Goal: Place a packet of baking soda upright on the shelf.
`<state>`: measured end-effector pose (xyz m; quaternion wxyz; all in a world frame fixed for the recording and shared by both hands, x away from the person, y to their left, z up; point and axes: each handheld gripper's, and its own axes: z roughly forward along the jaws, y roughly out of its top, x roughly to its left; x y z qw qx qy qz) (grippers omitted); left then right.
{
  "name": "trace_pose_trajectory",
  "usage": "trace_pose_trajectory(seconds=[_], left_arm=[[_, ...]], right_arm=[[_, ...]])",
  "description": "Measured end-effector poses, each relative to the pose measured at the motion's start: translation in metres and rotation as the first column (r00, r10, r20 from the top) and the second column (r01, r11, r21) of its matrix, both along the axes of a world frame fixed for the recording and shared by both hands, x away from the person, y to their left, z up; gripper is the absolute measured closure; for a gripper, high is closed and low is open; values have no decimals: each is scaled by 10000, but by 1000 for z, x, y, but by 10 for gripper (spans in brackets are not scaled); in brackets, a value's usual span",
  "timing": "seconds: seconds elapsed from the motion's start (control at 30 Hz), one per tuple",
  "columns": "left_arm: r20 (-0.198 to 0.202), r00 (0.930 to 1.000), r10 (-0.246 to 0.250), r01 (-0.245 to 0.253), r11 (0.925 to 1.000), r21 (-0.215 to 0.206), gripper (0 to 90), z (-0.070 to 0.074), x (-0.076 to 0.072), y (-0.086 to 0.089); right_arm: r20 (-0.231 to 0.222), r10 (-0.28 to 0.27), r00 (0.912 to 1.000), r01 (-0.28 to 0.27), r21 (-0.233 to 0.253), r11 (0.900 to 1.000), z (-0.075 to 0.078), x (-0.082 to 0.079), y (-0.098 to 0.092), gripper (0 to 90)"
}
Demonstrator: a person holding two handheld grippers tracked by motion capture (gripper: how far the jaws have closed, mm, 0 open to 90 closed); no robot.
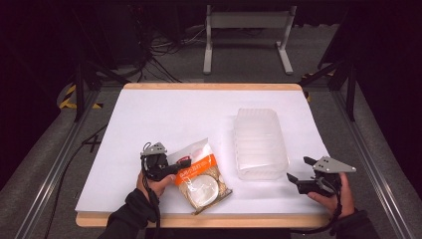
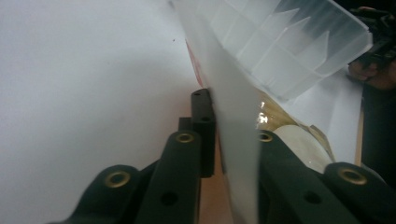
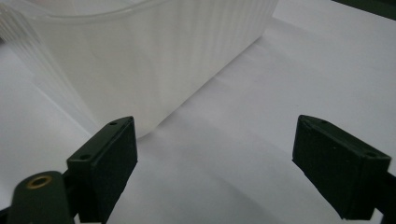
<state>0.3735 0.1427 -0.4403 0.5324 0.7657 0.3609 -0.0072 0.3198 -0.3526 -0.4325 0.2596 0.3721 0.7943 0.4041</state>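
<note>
High view takes in a white-topped bench (image 1: 164,114) with a wooden edge, set on a grey floor with dark cables and a pale metal frame at the far side; on the right half of the bench lies a translucent ribbed plastic container (image 1: 260,143), long side running near to far; just left of its near end, at the near middle of the bench, lies a clear food packet (image 1: 201,178) with an orange label band and a pale round item inside; the two are close but I cannot tell whether they touch.

At the near left, the left hand (image 1: 155,185) grips the left tool (image 1: 183,162), which points right at the packet's far left corner; left gripper view shows its black jaws drawn close together on a thin sheet of the packet's (image 2: 233,140) clear film, which stands up between them, so this tool is clamped on the packet; the ribbed container (image 2: 289,46) rises beyond, and the pale round item sits to the right of the film.

At the near right, the right hand (image 1: 332,197) holds the right tool (image 1: 298,169) just right of the container's near end, pointing left; right gripper view shows the right tool (image 3: 215,158) with its jaws spread wide with bare white bench (image 3: 289,70) between them, holding nothing; the container's (image 3: 154,56) ribbed wall stands just beyond the left-hand jaw.
</note>
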Motion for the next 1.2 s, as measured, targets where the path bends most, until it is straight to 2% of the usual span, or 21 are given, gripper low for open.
trace_pose_trajectory(seconds=[0.07,0.17,0.23,0.27,0.3,0.33,0.37,0.43,0.47,0.53,0.57,0.7,0.87,0.9,0.97,1.0,1.1,1.17,1.2], left_arm=[[484,9988,-49,51,10000,-42,899,7,-5,-3],[1090,9936,-302,366,9977,-573,899,19,-15,-8],[1731,9836,-505,604,9968,-521,899,31,-24,-15],[1731,9836,-505,604,9968,-521,899,31,-24,-15],[2119,9744,-753,896,9942,-587,900,41,-29,-21],[2347,9682,-869,1019,9934,-526,900,47,-32,-25],[2643,9591,-1018,1169,9923,-420,900,53,-34,-27],[3005,9470,-1138,1288,9912,-304,900,63,-39,-33],[3005,9470,-1138,1288,9912,-304,900,63,-39,-33],[3326,9344,-1274,1378,9904,-78,900,71,-40,-35],[3596,9238,-1318,1366,9906,121,900,77,-40,-36],[3750,9175,-1326,1327,9908,258,900,84,-37,-34],[3835,9150,-1250,1265,9917,215,900,90,-32,-29],[3951,9101,-1249,1239,9919,281,900,93,-31,-28],[4051,9050,-1300,1302,9911,272,900,97,-28,-28],[4060,9045,-1309,1316,9910,262,900,99,-27,-29],[4167,8972,-1461,1426,9890,398,900,105,-23,-32],[4185,8956,-1511,1475,9882,411,900,108,-19,-34],[4152,8970,-1516,1446,9883,484,900,110,-17,-35]], right_arm=[[15,11,10000,-11,-14,10000,0,0,0,145],[42,0,10000,0,-28,10000,1,-1,1,145],[21,-36,10000,36,35,10000,1,-1,0,145],[21,-36,10000,36,35,10000,1,-1,0,145],[36,-35,10000,35,11,10000,1,-1,1,145],[29,-34,10000,34,29,10000,1,-1,1,145],[22,-31,10000,31,40,10000,1,-1,1,145],[18,-29,10000,29,31,10000,1,-1,1,145],[18,-29,10000,29,31,10000,1,-1,1,145],[-13,-77,10000,77,71,9999,1,-1,0,145],[-6,-72,10000,72,64,10000,1,-1,-1,145],[-2,-93,10000,93,108,9999,1,-1,-2,145],[-8,-109,9999,109,101,9999,1,-1,-2,145],[1,-90,10000,90,99,9999,1,-1,-2,145],[-16,-92,10000,92,91,9999,0,0,-2,145],[-16,-81,10000,81,85,9999,0,0,-2,145],[-36,-55,10000,55,98,9999,0,0,-1,146],[-44,-55,10000,55,90,9999,0,0,-1,146],[-31,-47,10000,48,107,9999,0,0,-1,146]])
